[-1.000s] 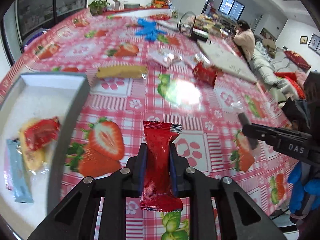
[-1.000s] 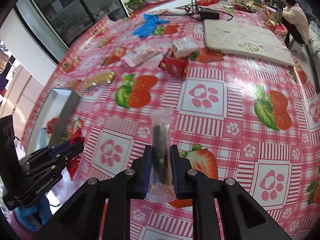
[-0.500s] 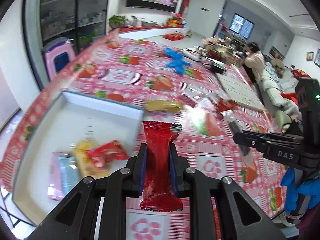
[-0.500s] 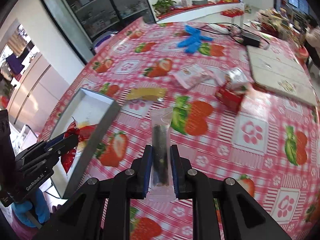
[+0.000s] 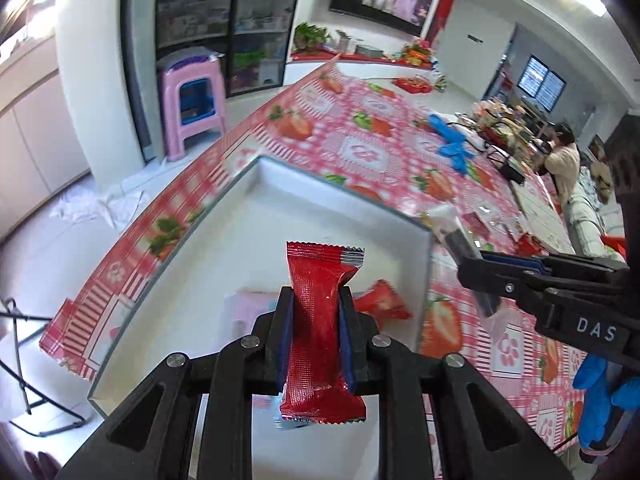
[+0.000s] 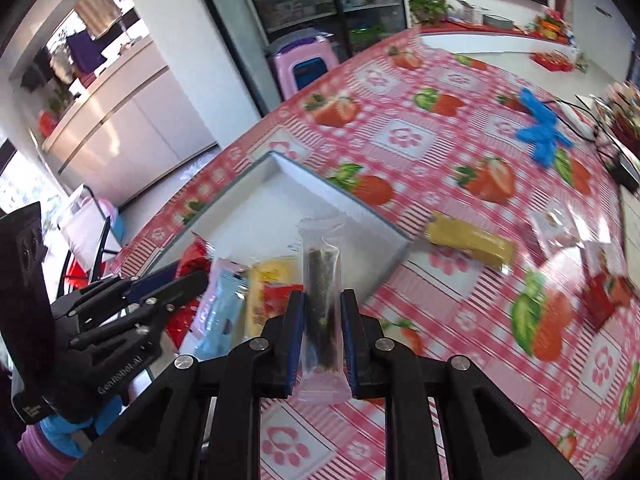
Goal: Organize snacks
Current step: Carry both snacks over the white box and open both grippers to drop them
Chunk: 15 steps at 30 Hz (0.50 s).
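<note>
Tabletop (image 6: 472,248) under strawberry-check cloth carries a white tray (image 5: 328,216) near its edge, several wrapped snacks lying inside. Left gripper (image 5: 314,300) clamped on a red snack packet (image 5: 320,320), held over the tray. Right gripper (image 6: 322,308) clamped on a clear packet with dark stick (image 6: 320,300), at the tray's near edge.

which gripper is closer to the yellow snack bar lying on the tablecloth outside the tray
Right. The right gripper, shut on a clear packet, is beside the tray's corner nearest the yellow bar. The left gripper holds its red packet over the tray, farther off.
</note>
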Tool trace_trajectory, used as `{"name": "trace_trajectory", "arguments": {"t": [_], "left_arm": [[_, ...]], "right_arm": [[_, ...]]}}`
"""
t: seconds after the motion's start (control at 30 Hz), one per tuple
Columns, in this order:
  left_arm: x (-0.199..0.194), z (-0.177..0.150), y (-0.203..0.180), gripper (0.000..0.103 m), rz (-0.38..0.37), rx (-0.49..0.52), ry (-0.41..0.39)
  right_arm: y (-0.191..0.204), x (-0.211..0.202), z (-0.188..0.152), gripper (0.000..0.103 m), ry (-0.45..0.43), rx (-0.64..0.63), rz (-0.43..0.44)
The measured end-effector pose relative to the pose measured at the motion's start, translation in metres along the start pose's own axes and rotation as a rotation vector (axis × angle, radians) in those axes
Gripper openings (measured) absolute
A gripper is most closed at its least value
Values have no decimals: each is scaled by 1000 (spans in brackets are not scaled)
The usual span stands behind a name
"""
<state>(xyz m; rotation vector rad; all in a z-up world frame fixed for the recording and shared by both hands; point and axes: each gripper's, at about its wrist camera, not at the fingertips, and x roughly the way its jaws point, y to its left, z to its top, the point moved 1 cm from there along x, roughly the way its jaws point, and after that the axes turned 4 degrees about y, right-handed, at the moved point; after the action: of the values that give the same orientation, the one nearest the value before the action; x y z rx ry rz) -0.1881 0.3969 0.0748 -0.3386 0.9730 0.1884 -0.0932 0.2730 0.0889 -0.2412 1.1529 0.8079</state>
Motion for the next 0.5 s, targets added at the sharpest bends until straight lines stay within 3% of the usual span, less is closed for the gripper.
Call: {"name": "trace_trajectory", "arguments": {"t": [0.2, 0.4, 0.47, 0.5], "left_arm": [[13, -6, 22, 23, -8, -38, 37], [23, -8, 25, 23, 1, -39, 57], [24, -7, 25, 30, 23, -37, 50], [24, -6, 24, 46, 30, -37, 50]], "right_arm": [[30, 24, 16, 20, 41, -57, 9], [34, 40, 21, 20, 80, -77, -1], [32, 41, 23, 20, 85, -79, -2], [31, 41, 23, 20, 86, -78, -1]]}}
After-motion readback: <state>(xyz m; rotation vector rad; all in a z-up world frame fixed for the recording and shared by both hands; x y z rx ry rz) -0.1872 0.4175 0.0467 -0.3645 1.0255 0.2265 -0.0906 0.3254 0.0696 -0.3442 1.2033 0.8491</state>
